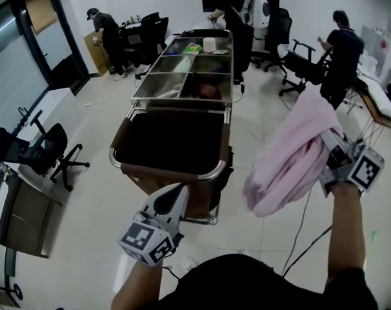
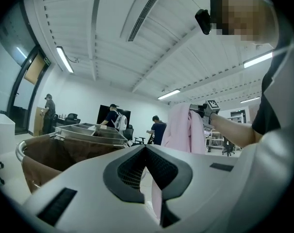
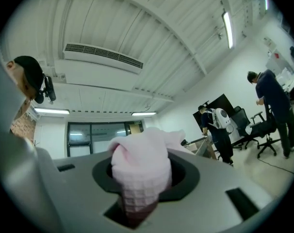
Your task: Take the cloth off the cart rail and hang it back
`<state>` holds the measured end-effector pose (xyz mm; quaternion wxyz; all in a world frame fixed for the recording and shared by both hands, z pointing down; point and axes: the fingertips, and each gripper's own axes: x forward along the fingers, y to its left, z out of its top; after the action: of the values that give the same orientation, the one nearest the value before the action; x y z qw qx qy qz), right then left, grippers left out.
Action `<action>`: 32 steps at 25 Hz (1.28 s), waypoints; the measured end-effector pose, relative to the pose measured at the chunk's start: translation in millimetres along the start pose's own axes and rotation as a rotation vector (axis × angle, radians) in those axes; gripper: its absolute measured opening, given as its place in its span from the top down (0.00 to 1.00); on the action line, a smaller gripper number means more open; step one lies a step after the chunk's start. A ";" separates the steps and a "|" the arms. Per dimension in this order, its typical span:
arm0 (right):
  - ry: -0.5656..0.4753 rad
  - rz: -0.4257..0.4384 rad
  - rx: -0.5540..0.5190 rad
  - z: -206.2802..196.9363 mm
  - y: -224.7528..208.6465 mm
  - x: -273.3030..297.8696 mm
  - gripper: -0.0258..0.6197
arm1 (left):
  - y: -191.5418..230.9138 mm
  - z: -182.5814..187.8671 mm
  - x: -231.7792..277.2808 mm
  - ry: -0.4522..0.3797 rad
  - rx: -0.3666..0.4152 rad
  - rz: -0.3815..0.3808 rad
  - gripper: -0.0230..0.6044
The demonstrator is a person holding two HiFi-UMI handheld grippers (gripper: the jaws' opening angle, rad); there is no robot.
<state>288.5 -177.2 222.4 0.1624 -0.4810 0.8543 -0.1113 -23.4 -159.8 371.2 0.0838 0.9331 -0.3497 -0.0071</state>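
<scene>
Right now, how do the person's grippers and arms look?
The left gripper and right gripper have pale grey shells that taper to the jaws, with black pads inside. Each carries a white cube with black square markers. The person wears a black short-sleeved top.

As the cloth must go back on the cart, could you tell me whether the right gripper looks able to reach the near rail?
Probably yes: the right gripper, jaws shut on the pink cloth, is raised off to the right of the near rail, and nothing visible stands between them.
</scene>
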 end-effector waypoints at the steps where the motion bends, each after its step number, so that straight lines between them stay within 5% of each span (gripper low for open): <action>1: -0.002 -0.006 0.008 -6.7 1.9 -8.2 0.72 | -4.7 -0.8 2.3 0.003 0.001 -0.010 0.96; 15: 0.128 -0.028 0.058 -128.1 24.1 -67.9 0.72 | -50.2 0.9 28.7 0.004 0.012 -0.083 0.96; 32: 0.169 0.016 0.049 -145.8 30.9 -50.5 0.72 | -28.8 10.2 16.7 -0.022 -0.004 -0.010 0.96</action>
<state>232.6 -113.1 354.9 0.1022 -0.4590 0.8657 -0.1714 7.2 -150.9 357.2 0.0820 0.9345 -0.3458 -0.0184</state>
